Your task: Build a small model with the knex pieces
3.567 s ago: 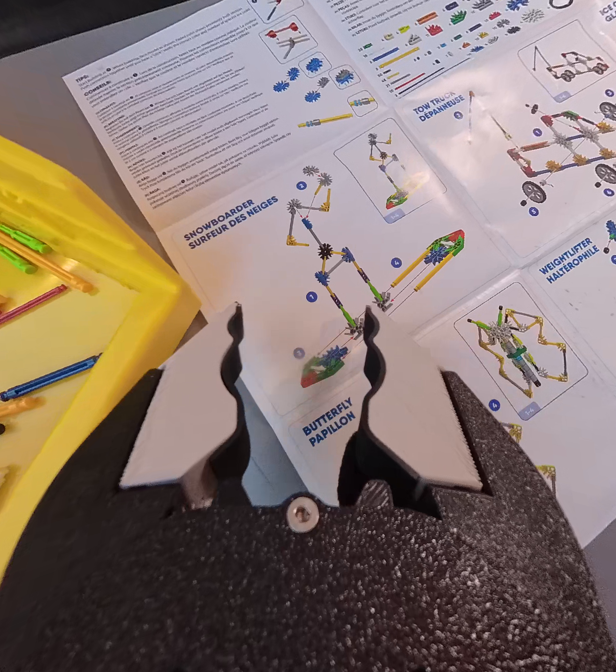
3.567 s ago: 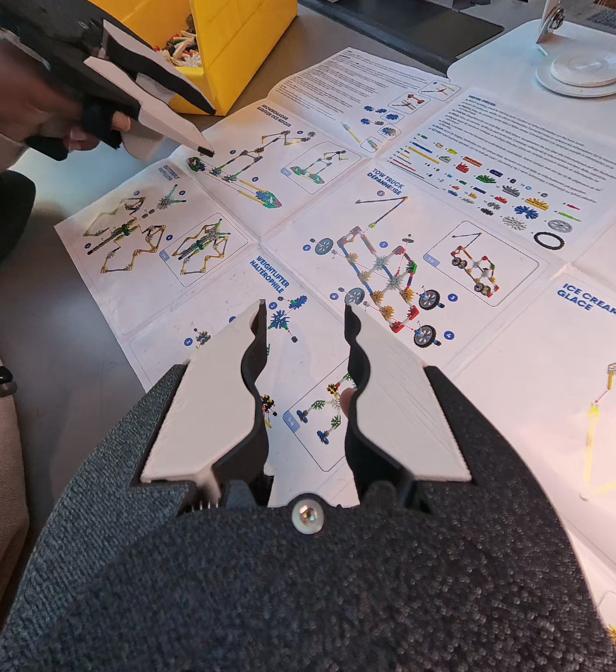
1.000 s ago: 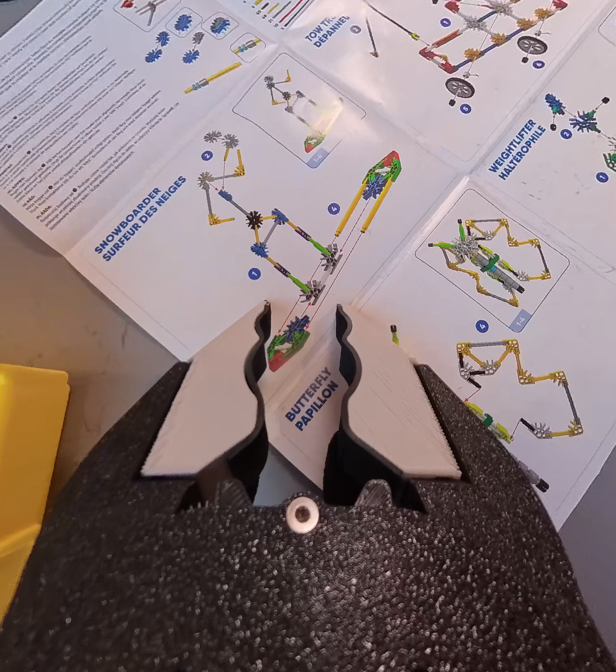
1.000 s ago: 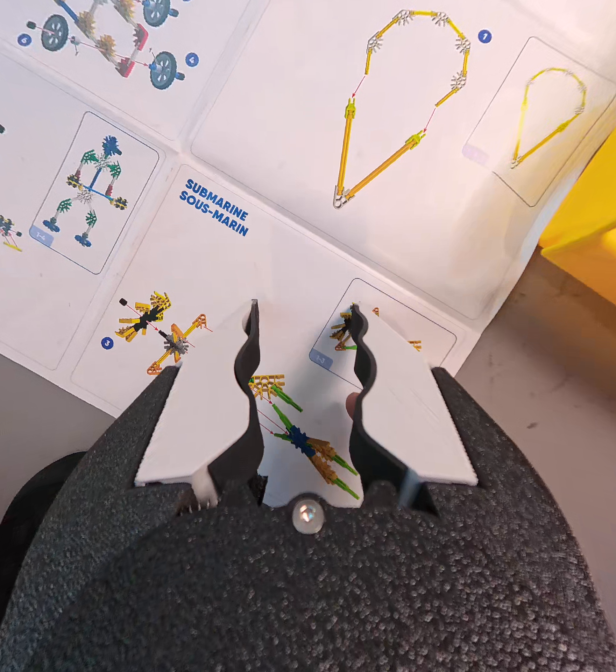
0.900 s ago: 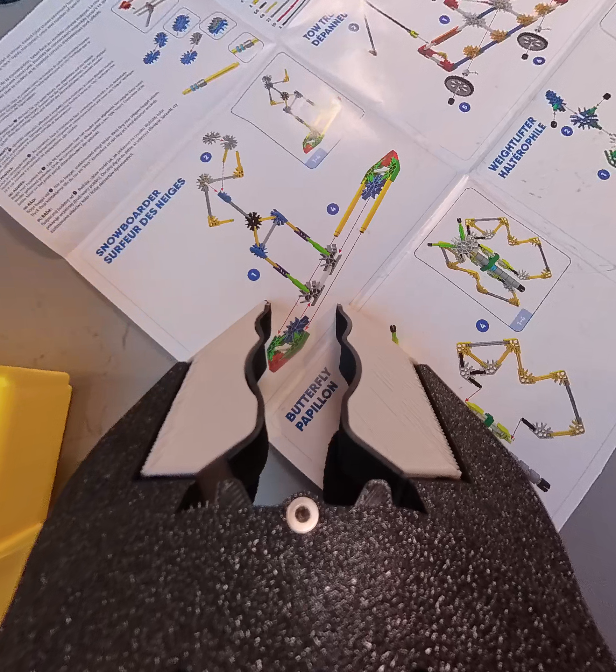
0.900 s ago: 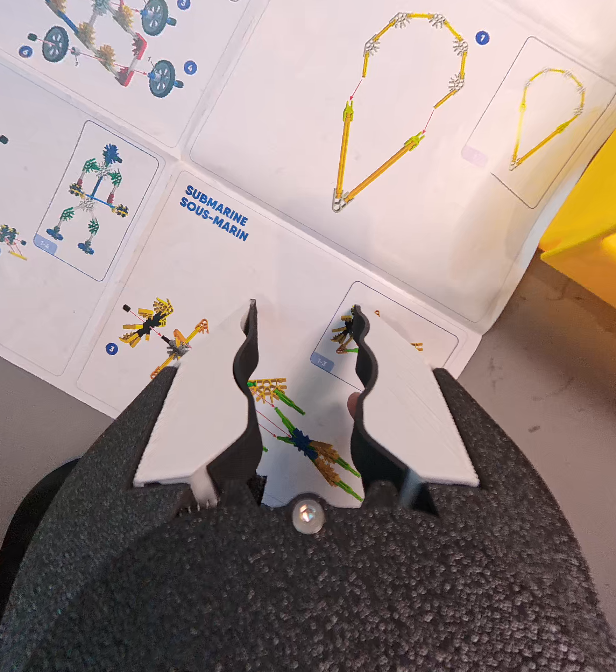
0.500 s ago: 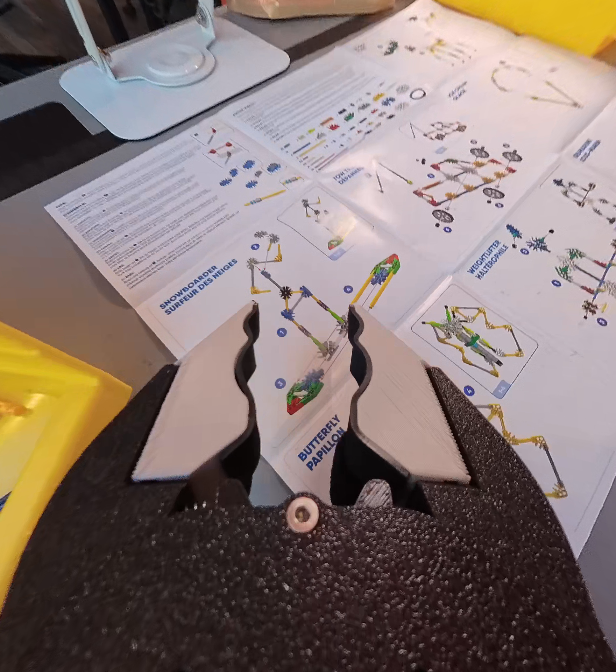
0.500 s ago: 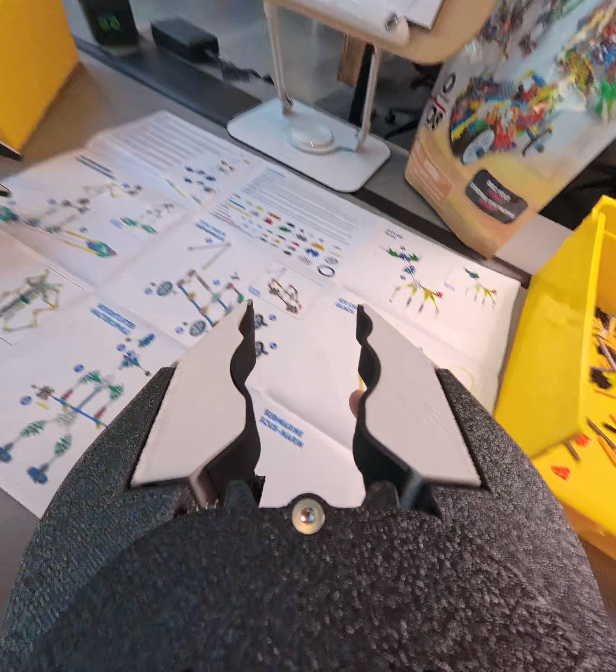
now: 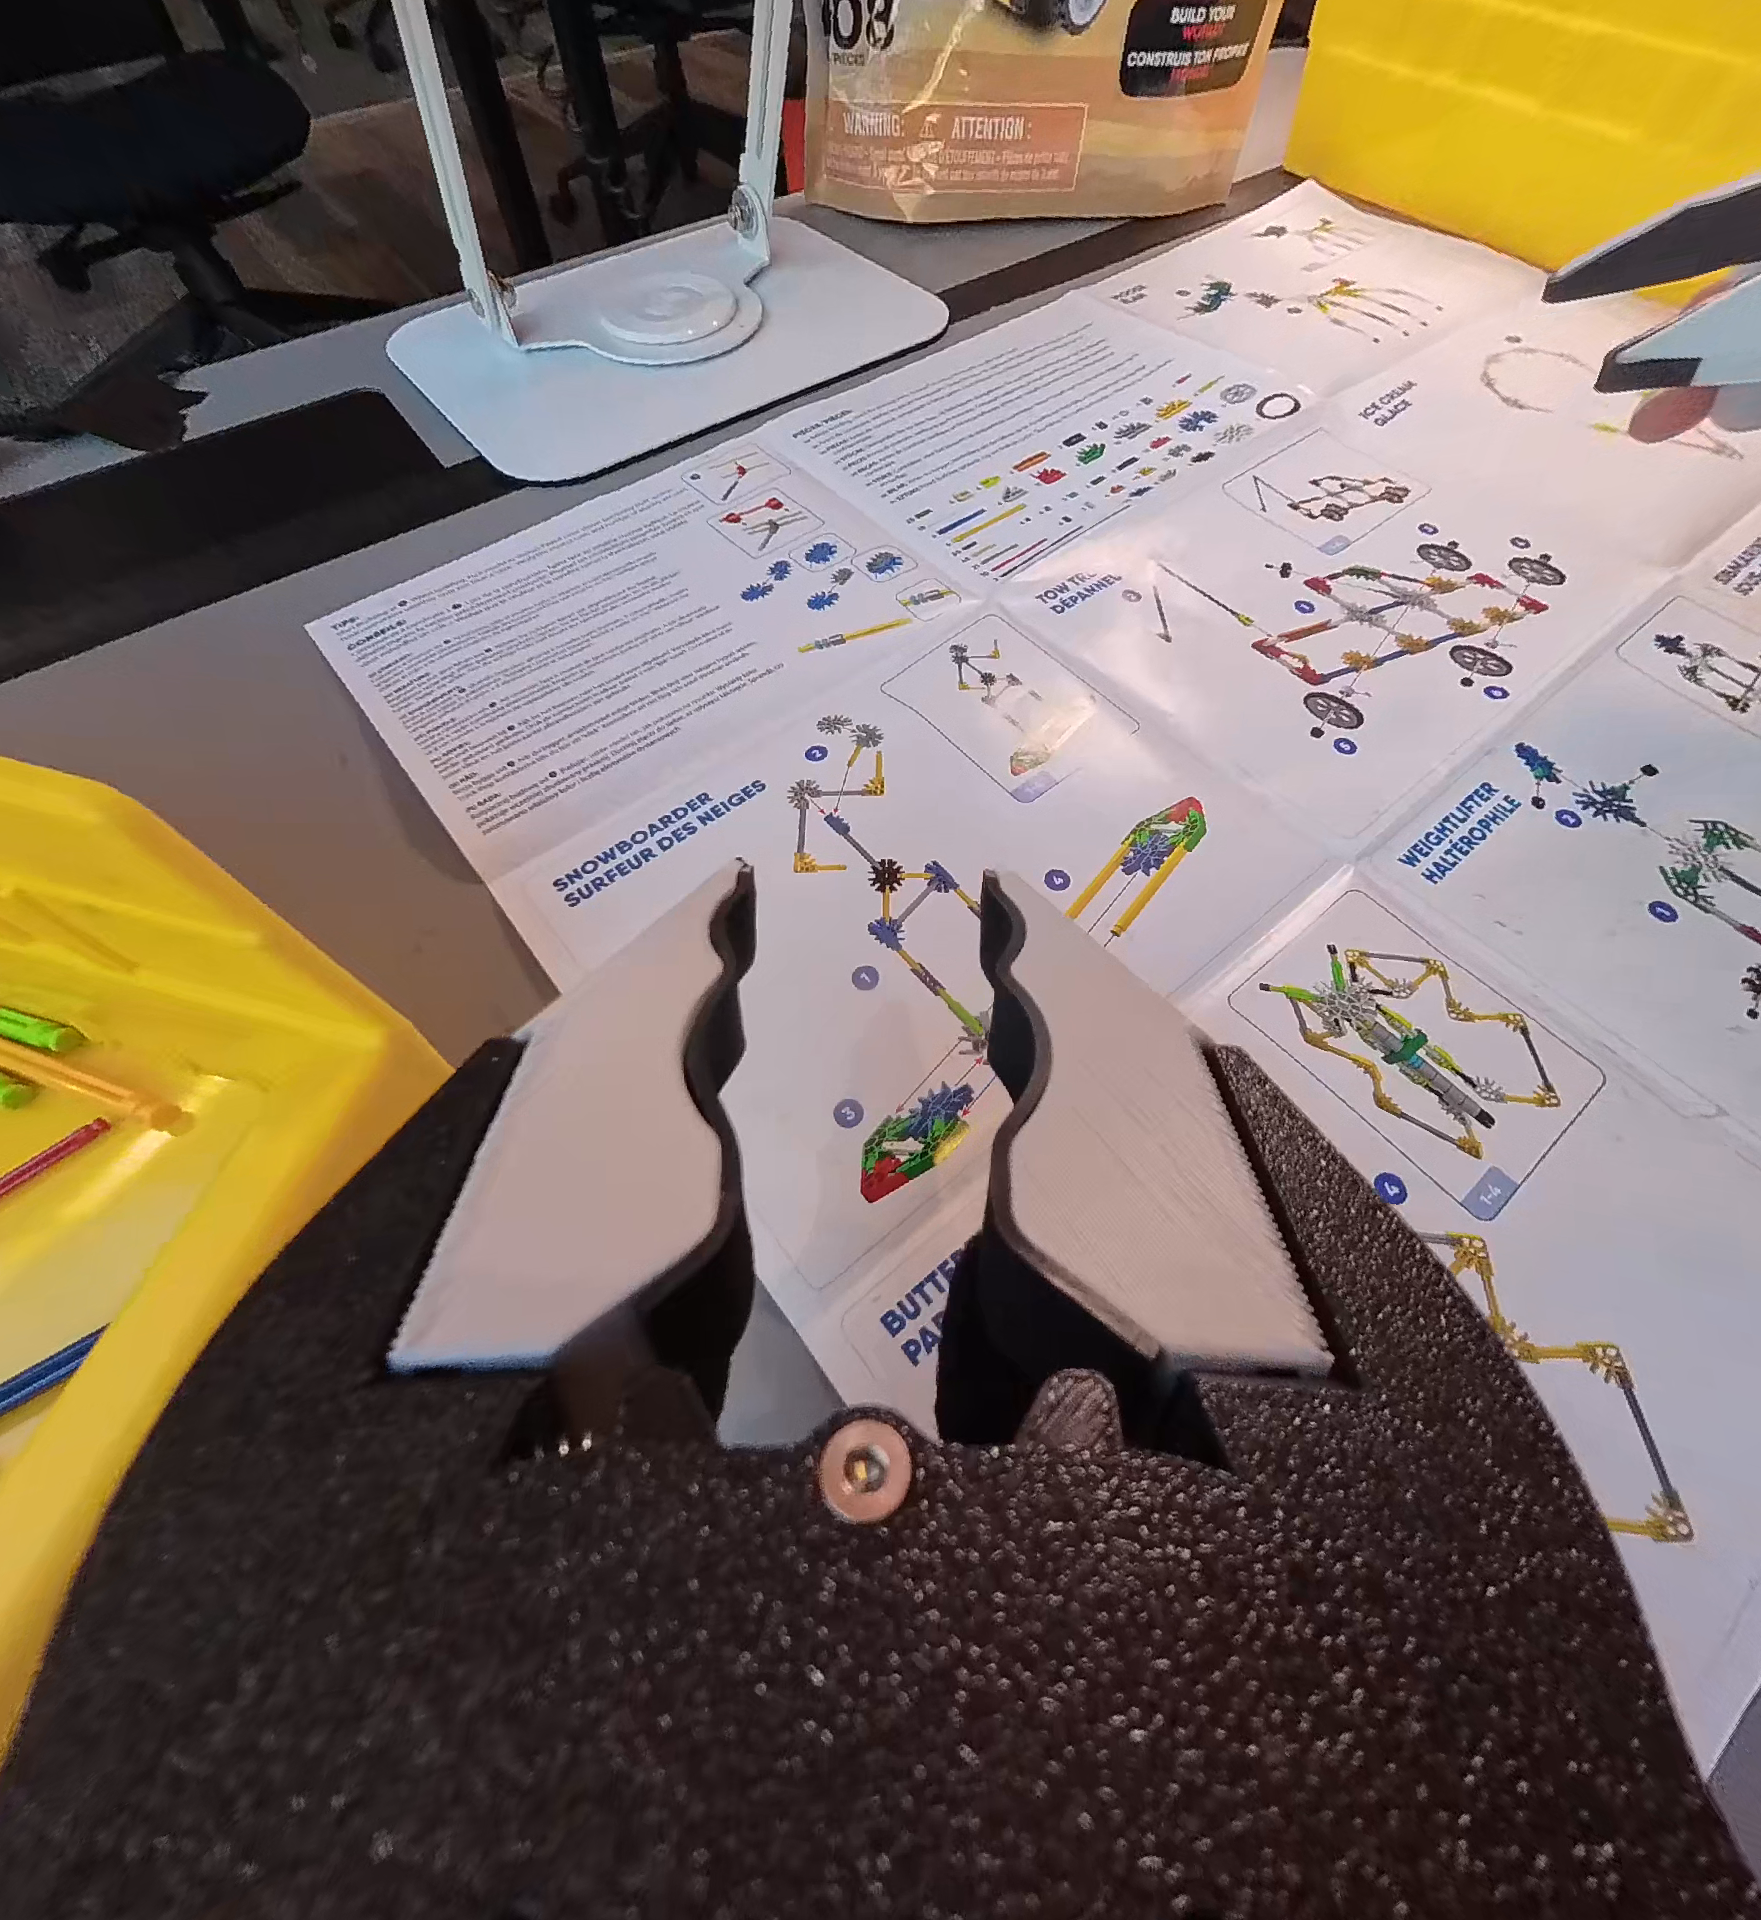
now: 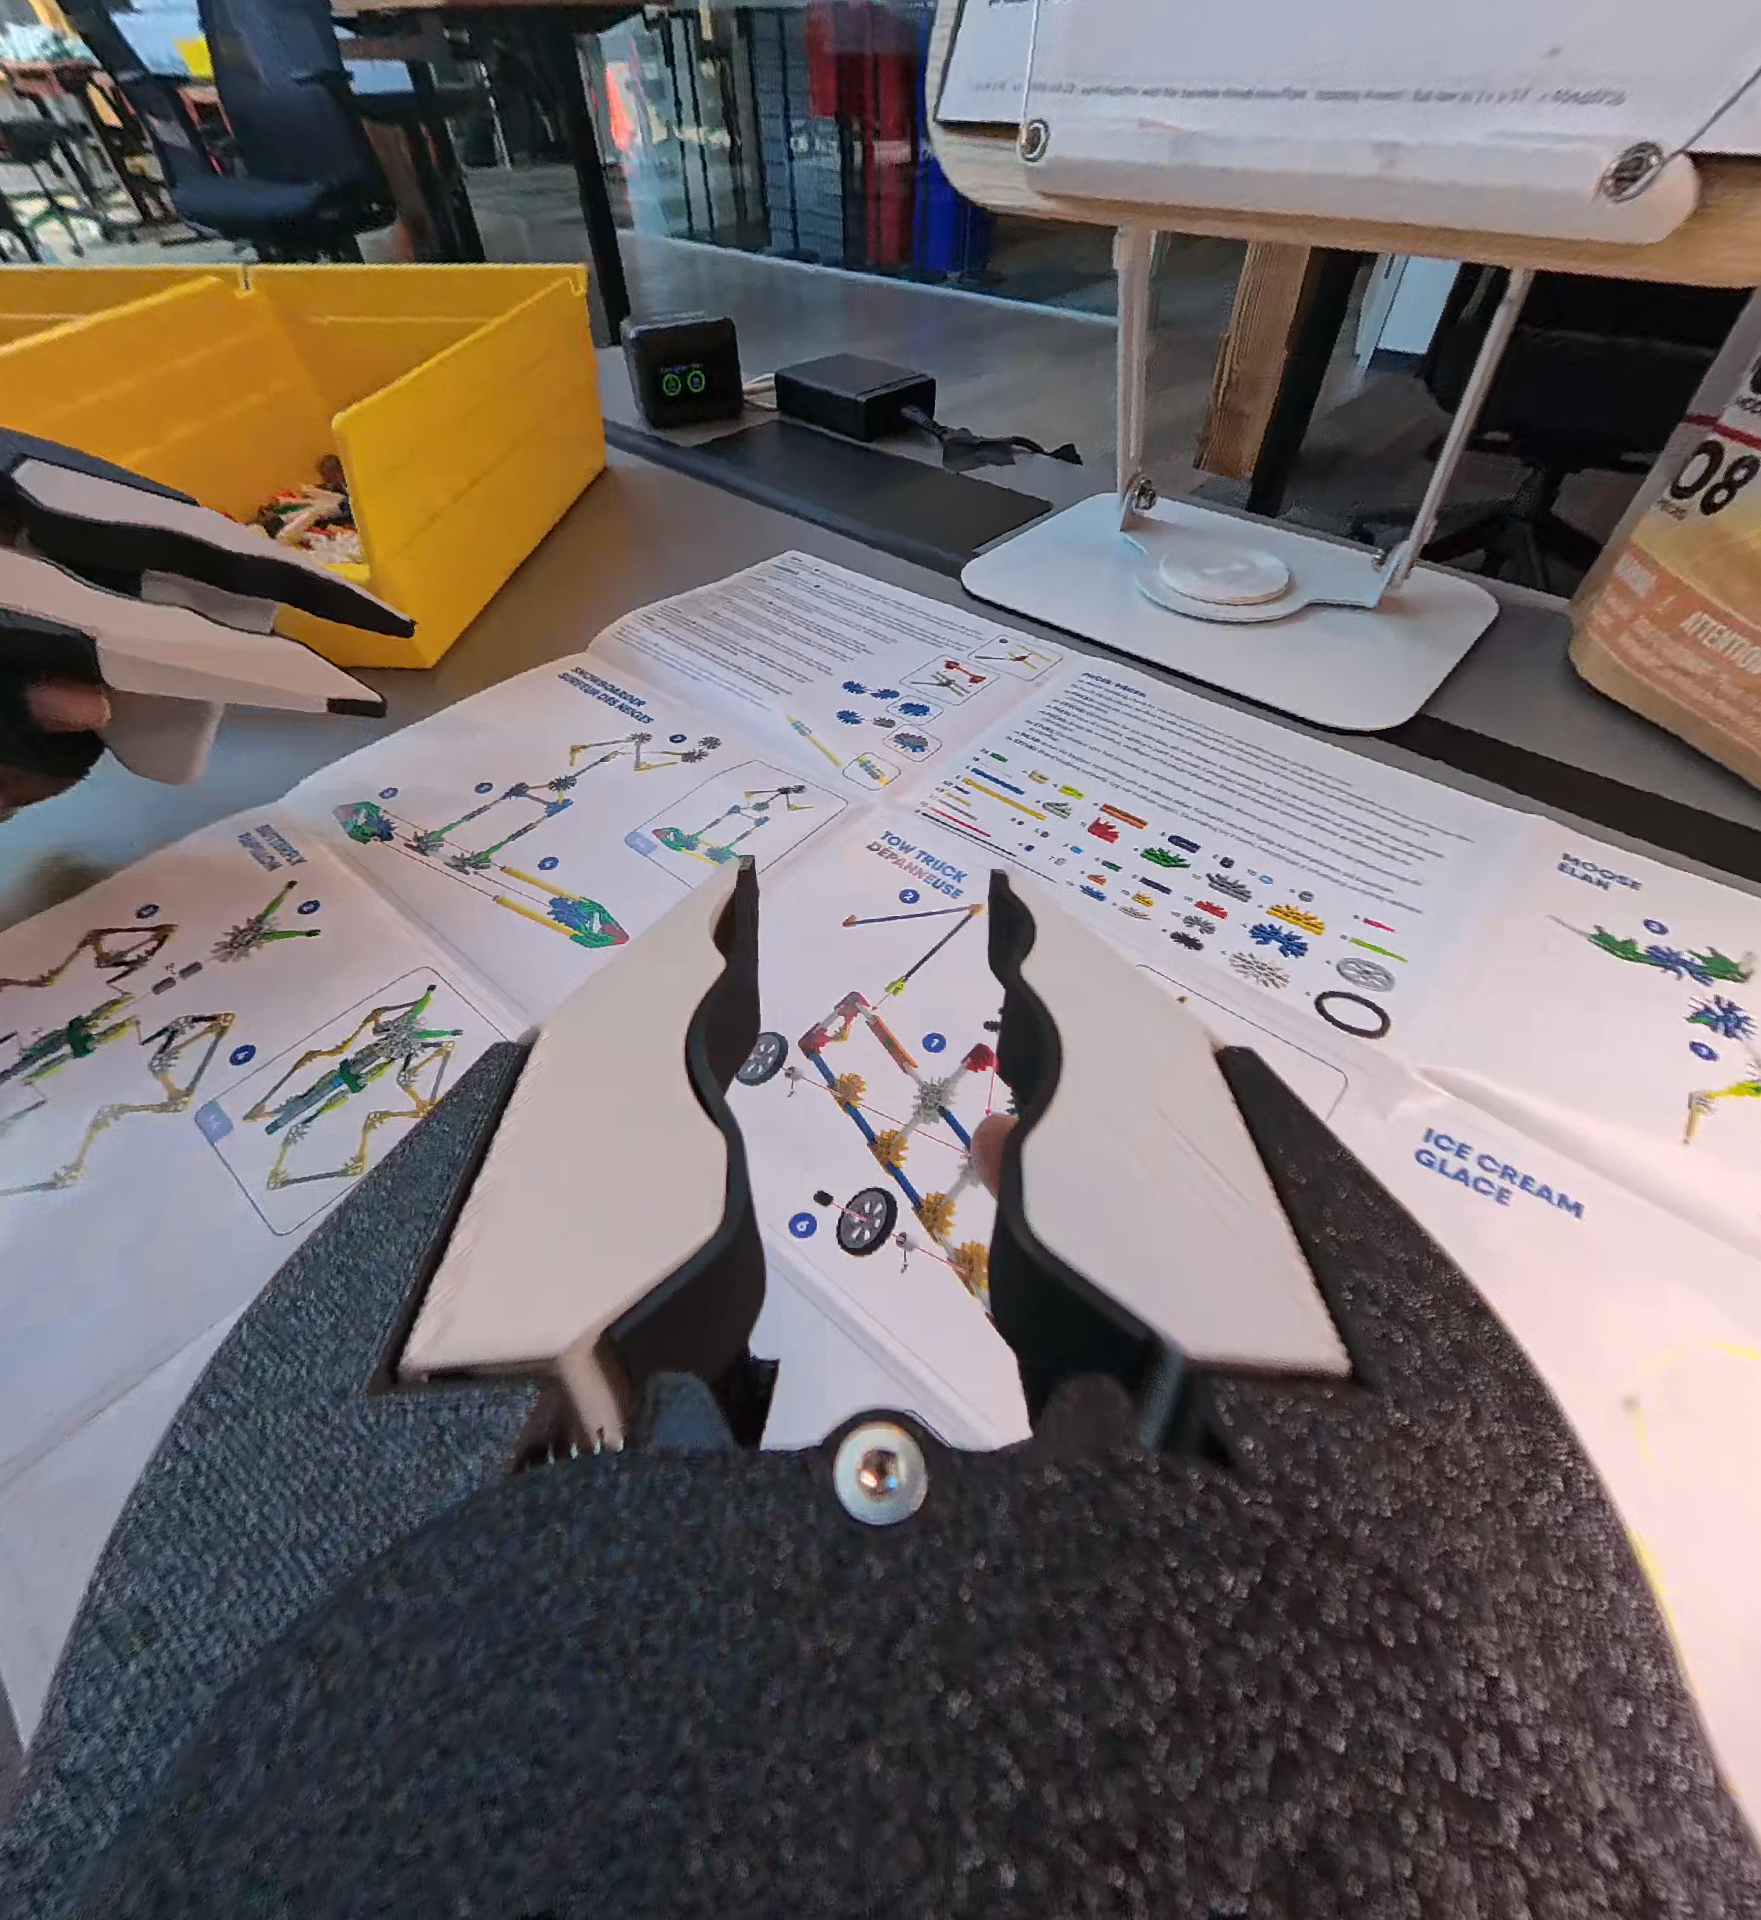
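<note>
A large unfolded instruction sheet [image 9: 1219, 727] with coloured build diagrams lies flat on the grey table; it also shows in the right wrist view [image 10: 1115, 790]. My left gripper [image 9: 865, 883] is open and empty, held above the sheet's left part beside a yellow bin [image 9: 159, 935]. My right gripper [image 10: 871, 883] is open and empty above the sheet's middle. Each gripper shows in the other's view: the right one [image 9: 1624, 332] at the far right, the left one [image 10: 377, 665] at the far left, held by a hand.
The yellow bin [image 9: 232, 1049] at the left holds several coloured rods [image 9: 3, 1023]; it also shows as a divided yellow bin [image 10: 460, 436]. A white stand base [image 9: 647, 343] and a tan toy bag [image 9: 1042, 114] stand at the back. Another yellow bin [image 9: 1582, 94] is at the far right.
Both grippers have tilted up from looking straight down at the sheet to looking across the table. Both jaws stay open and empty; the left jaws have opened a little wider.
</note>
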Demonstrator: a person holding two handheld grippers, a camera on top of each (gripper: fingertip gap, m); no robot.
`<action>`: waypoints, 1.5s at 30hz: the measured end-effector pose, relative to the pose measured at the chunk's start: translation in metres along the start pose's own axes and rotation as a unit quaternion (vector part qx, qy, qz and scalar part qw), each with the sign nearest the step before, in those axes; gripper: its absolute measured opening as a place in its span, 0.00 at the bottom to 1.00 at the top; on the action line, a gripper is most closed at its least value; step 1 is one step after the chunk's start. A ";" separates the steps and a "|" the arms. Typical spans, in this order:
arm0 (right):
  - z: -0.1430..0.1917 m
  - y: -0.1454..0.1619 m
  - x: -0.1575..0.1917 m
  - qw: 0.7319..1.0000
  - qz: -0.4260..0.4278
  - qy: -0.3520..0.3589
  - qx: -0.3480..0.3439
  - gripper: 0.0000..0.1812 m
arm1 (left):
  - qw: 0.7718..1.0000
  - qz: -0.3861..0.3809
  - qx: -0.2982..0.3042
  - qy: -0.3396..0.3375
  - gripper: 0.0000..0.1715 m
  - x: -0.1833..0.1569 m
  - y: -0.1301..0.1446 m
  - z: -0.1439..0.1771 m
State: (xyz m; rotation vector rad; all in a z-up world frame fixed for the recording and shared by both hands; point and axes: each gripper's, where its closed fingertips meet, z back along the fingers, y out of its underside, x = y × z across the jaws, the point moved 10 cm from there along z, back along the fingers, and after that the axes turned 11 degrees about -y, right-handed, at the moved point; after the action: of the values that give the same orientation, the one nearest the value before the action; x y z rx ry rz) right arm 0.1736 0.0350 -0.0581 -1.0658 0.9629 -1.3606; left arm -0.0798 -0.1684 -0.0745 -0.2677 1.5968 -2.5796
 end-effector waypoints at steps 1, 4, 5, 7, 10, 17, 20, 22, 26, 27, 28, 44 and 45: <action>0.004 0.001 -0.004 1.000 -0.010 0.001 -0.007 0.23 | 1.000 0.002 -0.002 0.000 0.25 0.000 0.000 0.000; 0.013 0.004 -0.013 1.000 -0.022 0.012 -0.013 0.22 | 1.000 0.001 -0.001 -0.001 0.26 -0.002 0.001 -0.001; 0.015 0.003 -0.014 1.000 -0.019 0.013 -0.016 0.21 | 1.000 0.002 0.003 -0.001 0.27 -0.002 0.002 -0.002; 0.018 0.001 -0.015 1.000 -0.006 0.013 -0.026 0.18 | 1.000 0.009 0.003 0.001 0.28 -0.002 0.002 -0.002; 0.019 0.002 -0.013 0.999 0.012 0.016 -0.030 0.12 | 1.000 0.018 -0.010 0.003 0.25 -0.002 0.001 0.000; 0.016 0.006 -0.007 0.999 0.043 0.014 -0.029 0.00 | 0.998 0.042 -0.040 0.013 0.11 0.003 -0.001 0.005; 0.016 0.005 -0.004 0.998 0.056 0.011 -0.031 0.00 | 0.998 0.044 -0.041 0.015 0.09 0.003 -0.001 0.005; 0.016 0.005 -0.003 0.998 0.058 0.010 -0.032 0.00 | 0.998 0.040 -0.039 0.014 0.05 0.003 -0.001 0.005; 0.015 0.005 -0.001 0.999 0.040 -0.004 -0.023 0.00 | 0.999 0.028 -0.038 0.008 0.00 0.002 -0.001 0.005; 0.016 0.005 -0.002 0.999 0.035 -0.005 -0.022 0.00 | 0.999 0.026 -0.035 0.005 0.00 0.002 -0.001 0.004; 0.016 0.005 -0.002 0.999 0.030 -0.004 -0.021 0.00 | 0.999 0.024 -0.034 0.004 0.00 0.002 -0.001 0.004; 0.015 0.007 -0.006 1.000 0.008 -0.021 -0.020 0.00 | 0.998 0.030 -0.044 -0.031 0.00 0.011 -0.001 0.005; 0.015 0.007 -0.006 1.000 0.006 -0.020 -0.021 0.00 | 0.998 0.034 -0.044 -0.029 0.00 0.011 0.000 0.005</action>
State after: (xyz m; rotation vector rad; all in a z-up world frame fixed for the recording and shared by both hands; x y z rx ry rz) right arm 0.1899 0.0410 -0.0614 -1.1126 0.9695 -1.3090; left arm -0.0898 -0.1749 -0.0707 -0.2872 1.6705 -2.4331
